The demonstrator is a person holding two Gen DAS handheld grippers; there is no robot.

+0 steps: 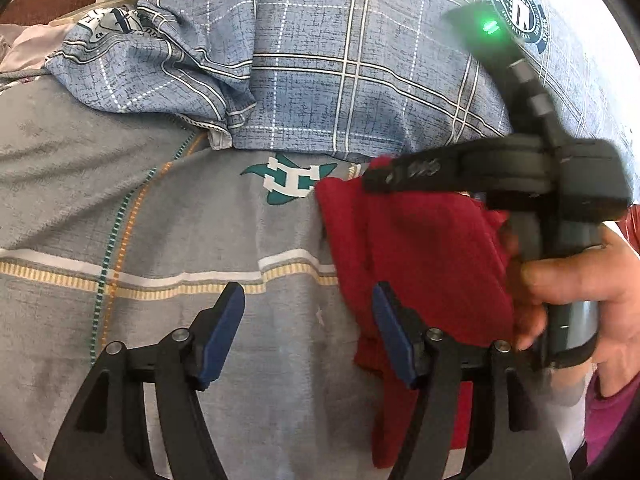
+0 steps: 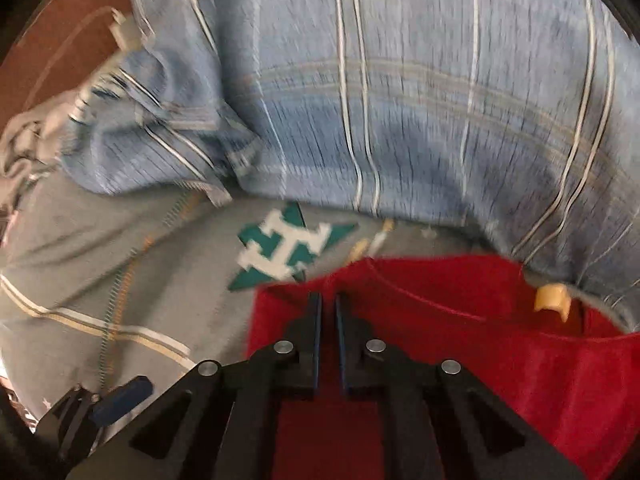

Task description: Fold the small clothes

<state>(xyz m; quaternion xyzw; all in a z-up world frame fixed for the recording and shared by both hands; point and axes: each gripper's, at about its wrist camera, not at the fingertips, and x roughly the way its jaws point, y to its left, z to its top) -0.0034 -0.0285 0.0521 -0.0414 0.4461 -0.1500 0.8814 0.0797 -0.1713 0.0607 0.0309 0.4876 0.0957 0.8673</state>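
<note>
The red garment [image 2: 460, 340] fills the lower right of the right wrist view, under the right gripper [image 2: 328, 304], whose jaws are nearly closed, gripping nothing visible. The left gripper [image 1: 308, 312] gapes empty at bottom centre, the cloth's edge behind its right finger.

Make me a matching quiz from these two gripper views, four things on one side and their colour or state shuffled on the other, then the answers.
Things:
1. small garment
2. plaid blanket
3. left gripper
4. right gripper

Colour or state:
A. jaws open, nothing between them
B. blue with white lines, bunched at the back
C. red, lying on the grey bedsheet
D. jaws nearly together, over the red cloth

Pairs: 1-C, 2-B, 3-A, 4-D
</note>
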